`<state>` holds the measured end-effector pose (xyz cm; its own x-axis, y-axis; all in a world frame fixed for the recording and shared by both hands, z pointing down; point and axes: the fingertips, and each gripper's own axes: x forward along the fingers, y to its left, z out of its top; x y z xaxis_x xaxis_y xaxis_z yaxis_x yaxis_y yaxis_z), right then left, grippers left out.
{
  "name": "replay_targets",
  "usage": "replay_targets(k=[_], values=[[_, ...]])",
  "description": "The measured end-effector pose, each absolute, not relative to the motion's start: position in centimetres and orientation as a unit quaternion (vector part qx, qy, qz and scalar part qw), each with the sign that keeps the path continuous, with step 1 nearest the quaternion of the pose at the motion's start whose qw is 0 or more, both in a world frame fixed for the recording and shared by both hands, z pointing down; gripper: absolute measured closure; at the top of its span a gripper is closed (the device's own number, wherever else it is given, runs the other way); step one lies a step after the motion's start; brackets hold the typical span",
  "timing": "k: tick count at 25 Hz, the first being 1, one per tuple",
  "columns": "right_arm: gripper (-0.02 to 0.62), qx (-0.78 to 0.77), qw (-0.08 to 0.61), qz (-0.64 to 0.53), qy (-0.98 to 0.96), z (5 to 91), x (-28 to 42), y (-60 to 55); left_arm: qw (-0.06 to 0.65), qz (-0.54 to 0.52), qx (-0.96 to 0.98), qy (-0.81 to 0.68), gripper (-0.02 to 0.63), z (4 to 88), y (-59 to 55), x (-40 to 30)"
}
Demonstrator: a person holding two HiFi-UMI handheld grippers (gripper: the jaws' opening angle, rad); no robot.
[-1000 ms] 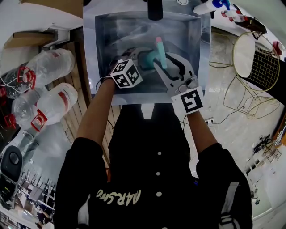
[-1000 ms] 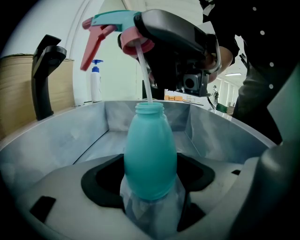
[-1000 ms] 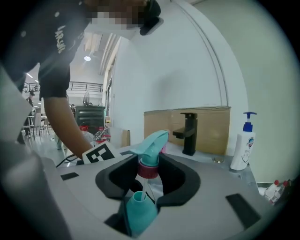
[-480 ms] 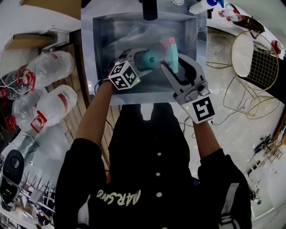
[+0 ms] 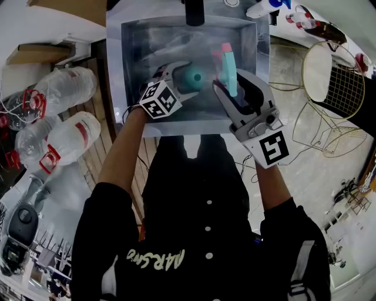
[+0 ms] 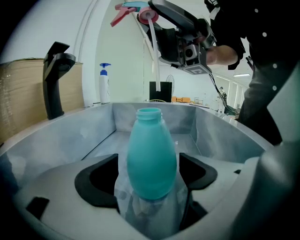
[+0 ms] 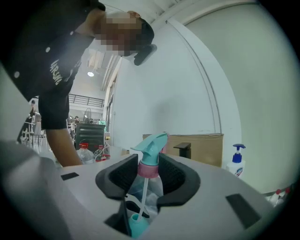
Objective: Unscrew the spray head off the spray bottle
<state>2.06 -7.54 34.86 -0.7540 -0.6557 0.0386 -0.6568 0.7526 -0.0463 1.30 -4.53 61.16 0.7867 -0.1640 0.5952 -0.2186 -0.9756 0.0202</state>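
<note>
A teal spray bottle [image 5: 191, 76] with a bare neck rests in the steel sink [image 5: 132, 70]. It lies between the jaws of my left gripper [image 5: 187, 77]. In the left gripper view a slim gap shows on each side of the bottle [image 6: 151, 159], and these jaws have just been opening. My right gripper [image 5: 230, 79] is shut on the spray head [image 5: 225, 62], its pads [image 7: 172, 176] pressed on the pink collar. The spray head [image 7: 151, 150] hangs apart from the bottle, up and to the right. Its thin dip tube trails down toward the neck.
A black faucet [image 5: 194, 12] stands at the sink's far rim. A white pump bottle [image 6: 104, 84] and a cardboard box [image 6: 23, 103] sit behind it. Large clear water bottles [image 5: 59, 88] lie on the floor at the left. A gold wire stand [image 5: 335, 76] is at the right.
My right gripper has risen and drifted right with the spray head, drawing it and its tube off the bottle. The left gripper has stayed in place around the bottle.
</note>
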Motion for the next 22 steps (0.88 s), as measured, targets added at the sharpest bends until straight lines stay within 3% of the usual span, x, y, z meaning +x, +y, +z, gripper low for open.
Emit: replay_targets(k=[22], values=[[0.443, 0.37, -0.012, 0.009, -0.929, 28.0, 5.4, -5.7, -0.006, 0.211, 0.924, -0.32, 0.212, 44.0, -4.5, -6.4]])
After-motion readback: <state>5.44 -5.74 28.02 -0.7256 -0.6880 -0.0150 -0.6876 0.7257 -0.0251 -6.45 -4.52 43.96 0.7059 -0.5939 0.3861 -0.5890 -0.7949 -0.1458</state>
